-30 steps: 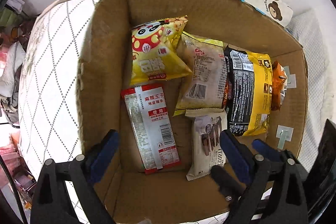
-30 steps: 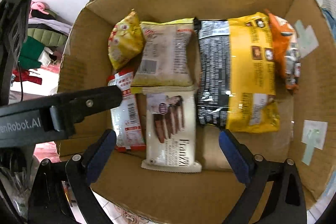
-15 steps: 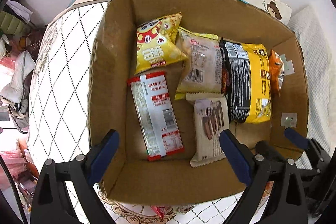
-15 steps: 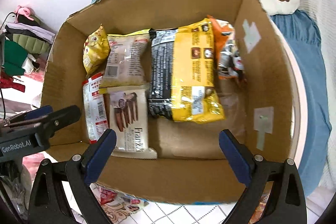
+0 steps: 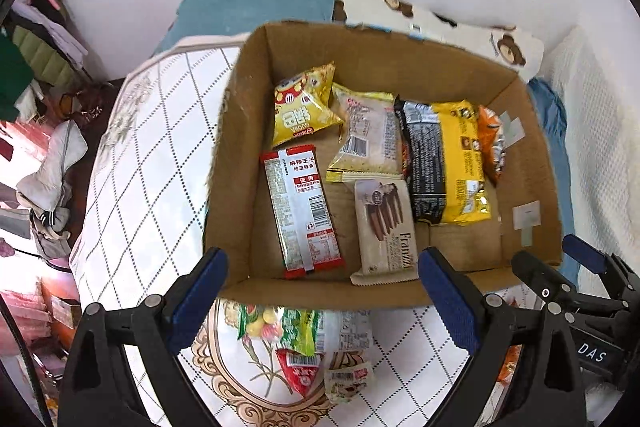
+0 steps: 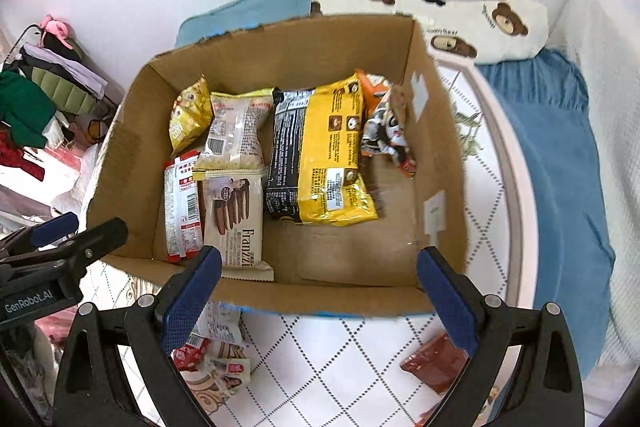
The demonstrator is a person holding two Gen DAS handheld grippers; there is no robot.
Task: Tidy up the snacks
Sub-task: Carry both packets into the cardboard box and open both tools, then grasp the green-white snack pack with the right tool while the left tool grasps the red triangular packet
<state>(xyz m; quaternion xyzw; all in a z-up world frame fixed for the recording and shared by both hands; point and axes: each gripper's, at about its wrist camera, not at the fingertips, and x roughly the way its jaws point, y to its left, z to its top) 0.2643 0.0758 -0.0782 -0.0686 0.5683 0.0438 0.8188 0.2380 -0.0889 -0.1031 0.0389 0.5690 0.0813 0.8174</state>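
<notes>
An open cardboard box stands on the quilted bed. Lying flat inside are a yellow chip bag, a beige packet, a black-and-yellow bag, an orange packet, a red-and-silver packet and a Franzzi wafer pack. My left gripper hovers open and empty over the box's near wall. My right gripper is also open and empty, over the near wall. Loose snacks lie in front of the box: a green packet, a small red packet and a dark red packet.
A blue blanket covers the bed to the right of the box. A bear-print pillow and a teal pillow lie behind it against the white wall. Piled clothes sit off the bed's left edge.
Both grippers have drawn back and up from inside the box, both staying open. The box's near wall and the loose snacks in front of it have come into view. The box's contents have not moved.
</notes>
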